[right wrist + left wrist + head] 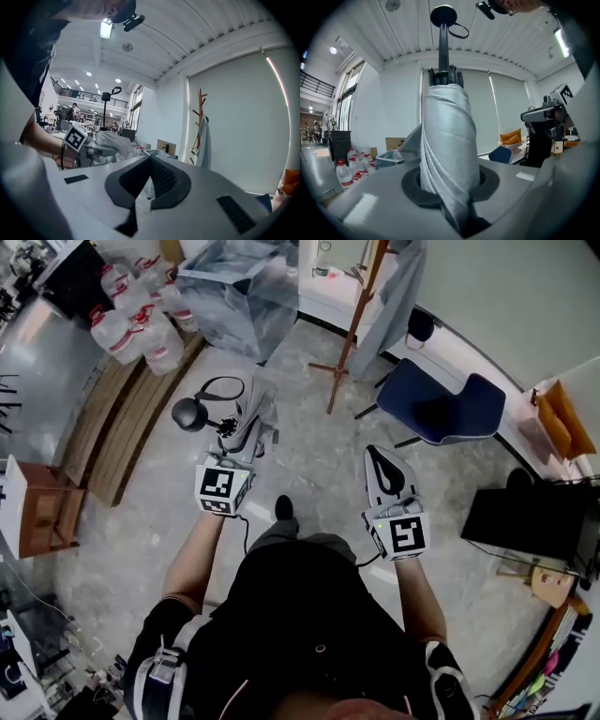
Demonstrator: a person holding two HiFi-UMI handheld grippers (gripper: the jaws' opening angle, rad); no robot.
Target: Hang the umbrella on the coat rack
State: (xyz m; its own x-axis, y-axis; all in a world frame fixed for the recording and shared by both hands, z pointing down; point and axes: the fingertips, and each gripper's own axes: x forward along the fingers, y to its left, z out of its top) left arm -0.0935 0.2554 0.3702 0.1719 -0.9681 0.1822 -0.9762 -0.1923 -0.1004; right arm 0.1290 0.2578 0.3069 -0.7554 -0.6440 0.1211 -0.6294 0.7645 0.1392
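Pale marbled floor (309,474) filling the head view, seen from above a person in dark clothing. At top centre, a wooden coat rack (352,334) on spread feet, with a grey garment (398,287) draped from it. Just right of the rack, a blue chair (441,401). Along the left side, a low wooden platform (120,420).

Containers: at the top, left of the rack, a bin lined with a clear plastic bag (232,289), contents not discernible. Further left, a cluster of large clear bottles (141,329) with red caps, next to the platform, fill not discernible.

Lower centre left, the left hand-held gripper (246,439), clamped on the folded grey umbrella (253,409). In the left gripper view, twisted canopy fabric wedged between the two jaws, the shaft running straight out beyond them. At its far end, a round black handle (187,413) with a strap loop (220,385), ahead and left of the gripper, over the floor, well apart from the coat rack.

To the right, roughly level with it, the right hand-held gripper (377,454), jaw tips together with nothing between them, pointing toward the rack and chair, clear of the umbrella.
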